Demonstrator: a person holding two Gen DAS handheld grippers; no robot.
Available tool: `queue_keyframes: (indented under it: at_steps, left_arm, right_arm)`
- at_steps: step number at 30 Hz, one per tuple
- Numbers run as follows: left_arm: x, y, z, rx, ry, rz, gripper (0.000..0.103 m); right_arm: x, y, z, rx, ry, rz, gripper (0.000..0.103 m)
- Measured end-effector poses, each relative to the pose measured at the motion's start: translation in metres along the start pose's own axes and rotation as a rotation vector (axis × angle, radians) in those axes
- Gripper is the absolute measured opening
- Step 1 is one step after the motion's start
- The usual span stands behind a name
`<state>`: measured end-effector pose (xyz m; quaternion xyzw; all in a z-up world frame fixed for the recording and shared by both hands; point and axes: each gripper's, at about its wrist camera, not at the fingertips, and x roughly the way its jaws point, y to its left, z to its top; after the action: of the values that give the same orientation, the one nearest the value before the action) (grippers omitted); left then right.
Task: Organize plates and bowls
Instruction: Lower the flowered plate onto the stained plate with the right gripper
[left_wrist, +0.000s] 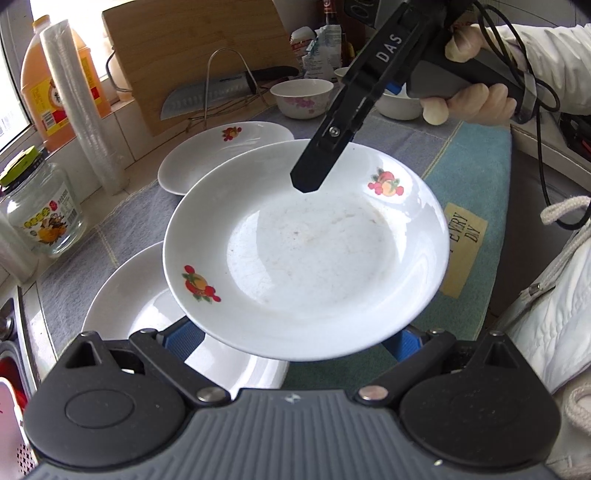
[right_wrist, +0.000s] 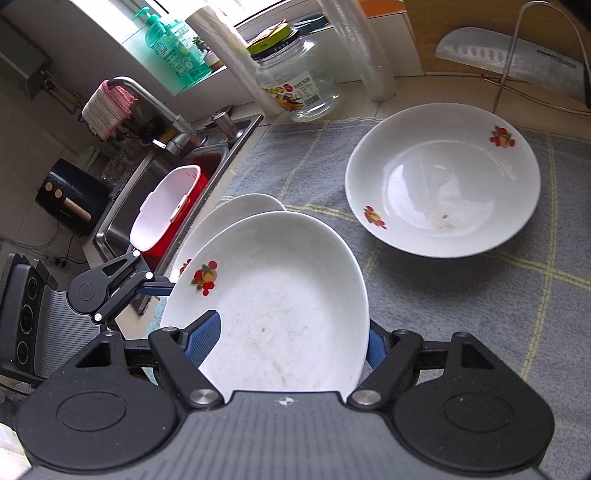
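Left wrist view: both the left gripper (left_wrist: 291, 343) and right gripper (left_wrist: 306, 184) pinch 1 fruit-patterned plate (left_wrist: 306, 258) above a second plate (left_wrist: 136, 306).

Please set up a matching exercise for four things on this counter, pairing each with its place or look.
Things:
1. nearest plate
2. knife
3. glass jar
4. small bowl

Place or look:
A. has a pink flower print
B. lifted above the cloth
C. propped on a wire rack in front of the wooden board
D. has a green and yellow lid

Pairs: 1-B, 2-C, 3-D, 4-A
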<state>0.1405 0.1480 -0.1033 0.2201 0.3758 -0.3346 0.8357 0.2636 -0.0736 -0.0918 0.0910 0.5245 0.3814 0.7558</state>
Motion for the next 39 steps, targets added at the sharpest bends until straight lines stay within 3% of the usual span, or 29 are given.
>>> queue_keyframes:
  at_steps: [18,39]
  left_arm:
    - [-0.017,0.054,-0.045,-0.092,0.025,0.036,0.100]
    - [-0.020,0.068,-0.053,-0.113,0.067,0.014,0.100]
  right_arm:
    - [0.072,0.046,0.038,-0.057,0.058,0.025,0.083]
    - [0.104,0.052,0.046,-0.048,0.118,-0.017,0.084]
